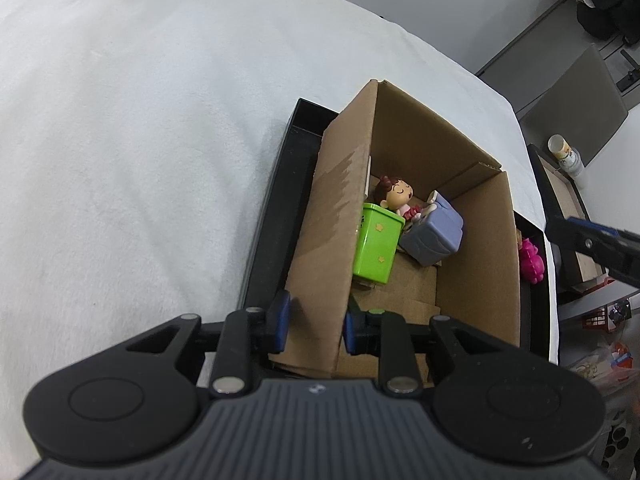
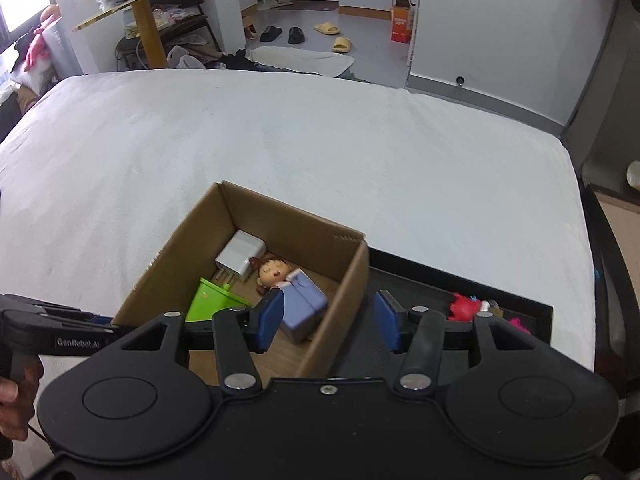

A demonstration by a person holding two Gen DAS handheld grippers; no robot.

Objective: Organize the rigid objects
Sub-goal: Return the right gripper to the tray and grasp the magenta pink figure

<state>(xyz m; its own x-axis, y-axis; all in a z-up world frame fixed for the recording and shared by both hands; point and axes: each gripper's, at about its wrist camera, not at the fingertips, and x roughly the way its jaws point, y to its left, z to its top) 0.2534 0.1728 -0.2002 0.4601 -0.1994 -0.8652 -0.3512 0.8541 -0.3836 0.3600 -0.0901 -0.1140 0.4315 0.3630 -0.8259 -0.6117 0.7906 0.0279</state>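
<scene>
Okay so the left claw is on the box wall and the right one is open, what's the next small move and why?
Probably swing the open right claw right toward the pink toy left in the black tray. The left claw straddles the cardboard box wall, steadying it, and the other toys already lie inside.

The open cardboard box is sitting on the black tray. Inside it, a green bin, a sleeping doll figure under a lilac blanket and a white charger are lying together. A pink toy is lying in the tray.

Black left gripper and right gripper, blue pads, silver pivots; possibly "GenRobot.AI" lettering.
</scene>
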